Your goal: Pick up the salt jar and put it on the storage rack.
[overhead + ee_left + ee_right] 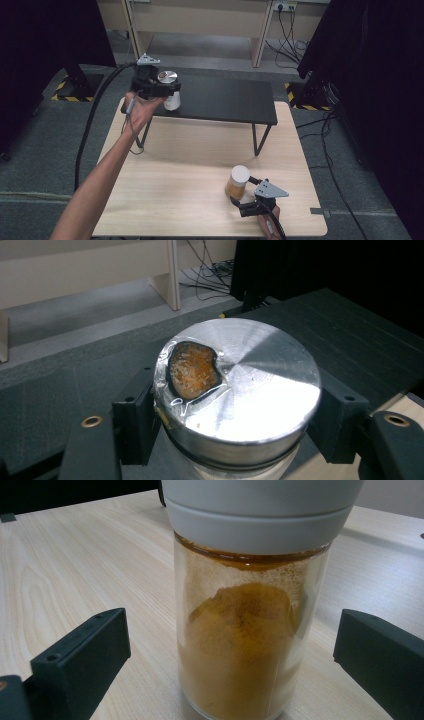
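Right gripper (246, 200) gaped round spice jar (237, 182) on table (190, 165), untouched. Left gripper (167, 92) clamped foil-topped jar (237, 400) over shelf (225, 102). Best kept upright, lowered gently, released once seated.

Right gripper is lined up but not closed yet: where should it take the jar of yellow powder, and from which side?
Grip the jar of yellow powder on its straight glass wall, below the white lid, probably best at mid-height. It stands upright on the wooden table, so come in level from the near side, where the right gripper already has an open jaw on either side of it.
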Demonstrator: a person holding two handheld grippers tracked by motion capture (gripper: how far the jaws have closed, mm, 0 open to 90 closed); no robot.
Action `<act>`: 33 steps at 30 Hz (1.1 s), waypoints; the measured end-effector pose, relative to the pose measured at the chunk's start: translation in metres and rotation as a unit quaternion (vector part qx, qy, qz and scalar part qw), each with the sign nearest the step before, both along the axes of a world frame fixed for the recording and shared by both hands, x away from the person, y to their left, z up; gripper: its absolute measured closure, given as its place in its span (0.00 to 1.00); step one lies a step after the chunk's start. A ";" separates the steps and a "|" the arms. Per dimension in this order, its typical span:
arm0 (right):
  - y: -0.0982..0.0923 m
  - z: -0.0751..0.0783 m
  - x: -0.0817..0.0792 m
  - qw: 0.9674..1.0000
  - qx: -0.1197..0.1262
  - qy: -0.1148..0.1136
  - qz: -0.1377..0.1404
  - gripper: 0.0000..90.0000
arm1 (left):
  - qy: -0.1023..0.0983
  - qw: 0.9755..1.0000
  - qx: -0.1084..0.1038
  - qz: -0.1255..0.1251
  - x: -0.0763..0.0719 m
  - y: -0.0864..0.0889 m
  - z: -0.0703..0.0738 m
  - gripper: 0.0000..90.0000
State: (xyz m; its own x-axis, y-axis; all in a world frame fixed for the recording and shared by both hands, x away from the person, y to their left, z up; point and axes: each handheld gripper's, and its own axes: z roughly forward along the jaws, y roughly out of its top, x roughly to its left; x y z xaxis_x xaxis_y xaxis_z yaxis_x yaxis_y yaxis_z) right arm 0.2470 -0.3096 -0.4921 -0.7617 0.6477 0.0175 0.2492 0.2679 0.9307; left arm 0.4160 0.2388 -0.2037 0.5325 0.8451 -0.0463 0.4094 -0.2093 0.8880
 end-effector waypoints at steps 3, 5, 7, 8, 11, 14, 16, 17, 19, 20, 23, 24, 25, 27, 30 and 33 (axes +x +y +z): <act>0.000 0.000 0.000 1.000 0.000 0.000 0.001 0.02 | 0.002 1.000 -0.003 0.011 0.009 -0.002 -0.003 0.35; -0.001 0.000 0.000 1.000 0.001 0.000 0.001 0.02 | 0.002 1.000 -0.001 0.019 0.015 -0.004 -0.004 0.35; -0.001 0.000 0.001 1.000 0.001 0.001 0.001 0.02 | 0.001 1.000 0.000 0.024 0.018 -0.005 -0.005 0.35; -0.001 0.000 0.001 1.000 0.001 0.001 0.001 0.02 | 0.000 1.000 0.002 0.026 0.019 -0.007 -0.005 0.35; -0.001 0.000 0.001 1.000 0.002 0.001 0.002 0.02 | -0.006 0.999 0.009 0.032 0.023 -0.012 -0.008 0.35; -0.001 0.000 0.001 1.000 0.002 0.001 0.003 0.02 | -0.008 0.999 0.016 0.035 0.023 -0.015 -0.010 0.35; -0.001 0.000 0.001 1.000 0.002 0.001 0.003 0.02 | -0.010 0.999 0.025 0.038 0.024 -0.019 -0.012 0.35; -0.001 0.000 0.001 1.000 0.002 0.002 0.003 0.02 | -0.011 0.999 0.029 0.040 0.024 -0.021 -0.013 0.35; -0.001 0.000 0.001 1.000 0.002 0.002 0.003 0.02 | -0.012 0.999 0.028 0.040 0.024 -0.021 -0.017 0.35; -0.001 0.000 0.001 1.000 0.002 0.002 0.003 0.02 | -0.011 0.999 0.029 0.040 0.025 -0.022 -0.018 0.35; -0.001 0.000 0.001 1.000 0.001 0.001 0.004 0.02 | -0.013 0.999 0.026 0.041 0.025 -0.022 -0.019 0.35; -0.001 0.000 0.001 1.000 0.001 0.001 0.004 0.02 | -0.013 0.999 0.025 0.041 0.025 -0.021 -0.020 0.35; -0.001 0.000 0.001 1.000 0.001 0.001 0.003 0.02 | -0.014 0.999 0.025 0.040 0.025 -0.021 -0.020 0.35; -0.001 0.000 0.001 1.000 0.001 0.001 0.003 0.02 | -0.012 0.999 0.022 0.039 0.026 -0.020 -0.020 0.35; -0.001 0.000 0.001 1.000 0.001 0.001 0.003 0.02 | -0.011 0.999 0.022 0.038 0.026 -0.019 -0.020 0.35; -0.001 0.000 0.001 1.000 0.000 0.000 0.004 0.02 | -0.011 0.999 0.022 0.038 0.026 -0.018 -0.020 0.35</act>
State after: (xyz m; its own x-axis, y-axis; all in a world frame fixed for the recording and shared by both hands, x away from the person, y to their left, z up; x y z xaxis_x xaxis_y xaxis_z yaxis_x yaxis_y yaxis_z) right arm 0.2480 -0.3104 -0.4922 -0.7665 0.6421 0.0167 0.2465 0.2700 0.9308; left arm 0.4422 0.2203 -0.2236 0.4670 0.8843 0.0030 0.4060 -0.2174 0.8876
